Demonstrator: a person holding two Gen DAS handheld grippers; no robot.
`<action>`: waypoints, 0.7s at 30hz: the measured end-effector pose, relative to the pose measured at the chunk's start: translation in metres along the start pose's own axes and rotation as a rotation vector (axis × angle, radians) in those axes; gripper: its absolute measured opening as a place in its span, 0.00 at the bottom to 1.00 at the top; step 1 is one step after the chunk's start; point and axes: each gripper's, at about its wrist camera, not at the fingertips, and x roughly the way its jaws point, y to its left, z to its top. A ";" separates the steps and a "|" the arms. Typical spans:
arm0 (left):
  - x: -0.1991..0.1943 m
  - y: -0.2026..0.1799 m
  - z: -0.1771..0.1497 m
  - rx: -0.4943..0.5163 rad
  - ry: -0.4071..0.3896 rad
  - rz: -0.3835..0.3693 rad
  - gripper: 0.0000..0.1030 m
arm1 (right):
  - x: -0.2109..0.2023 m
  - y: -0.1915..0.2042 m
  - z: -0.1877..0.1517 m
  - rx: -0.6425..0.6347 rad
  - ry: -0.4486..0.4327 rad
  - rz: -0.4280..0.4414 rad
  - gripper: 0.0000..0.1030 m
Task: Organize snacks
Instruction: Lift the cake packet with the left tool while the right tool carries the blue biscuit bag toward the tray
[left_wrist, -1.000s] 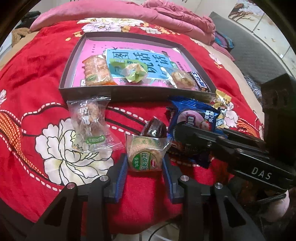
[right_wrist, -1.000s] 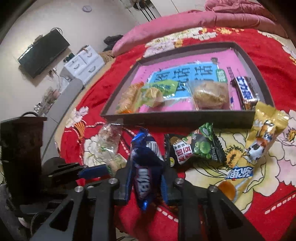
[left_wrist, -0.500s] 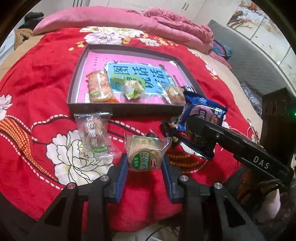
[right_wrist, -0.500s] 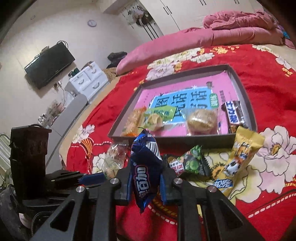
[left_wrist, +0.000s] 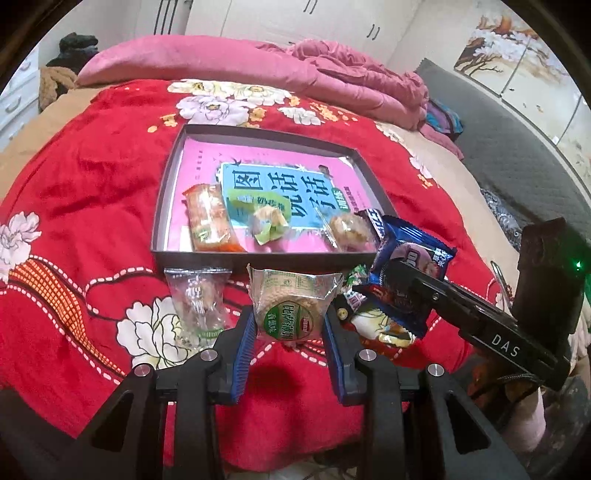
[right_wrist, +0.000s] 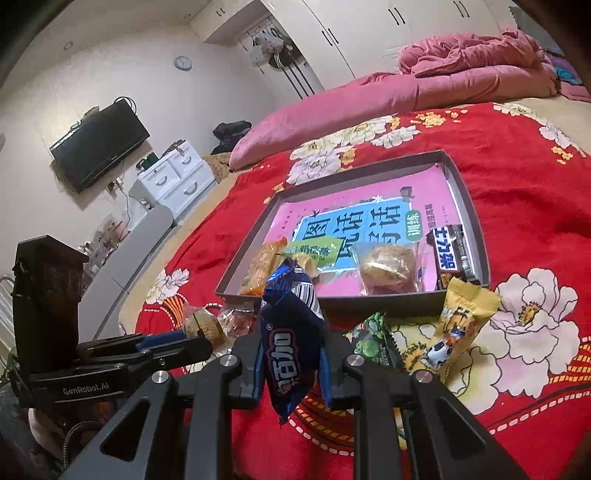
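Left gripper (left_wrist: 289, 325) pinches a round, crinkly-wrapped cake (left_wrist: 290, 308); right gripper (right_wrist: 291, 363) clamps a glossy blue packet (right_wrist: 291, 343).

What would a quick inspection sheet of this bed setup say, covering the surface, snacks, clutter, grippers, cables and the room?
Surface: red flowered blanket over a bed.
Job's things: dark tray holding an orange packet, a green wrapper, a clear-wrapped cake and a chocolate bar. On the blanket lie a clear packet, a green pea packet and a yellow packet.
Clutter: pink quilt bunched at the far end.
Grippers: left gripper shut on a round cake packet; right gripper shut on a blue packet.
Cables: cords under the television.
Surroundings: white drawers, wall clock, wardrobe doors.
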 end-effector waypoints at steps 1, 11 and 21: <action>0.000 0.000 0.001 -0.001 -0.002 0.000 0.35 | -0.001 0.000 0.000 0.000 -0.003 -0.001 0.23; -0.004 -0.004 0.017 -0.013 -0.032 -0.002 0.35 | -0.009 -0.004 0.006 0.005 -0.036 -0.014 0.23; 0.001 -0.010 0.030 -0.011 -0.048 -0.005 0.35 | -0.014 -0.015 0.013 0.037 -0.072 -0.024 0.23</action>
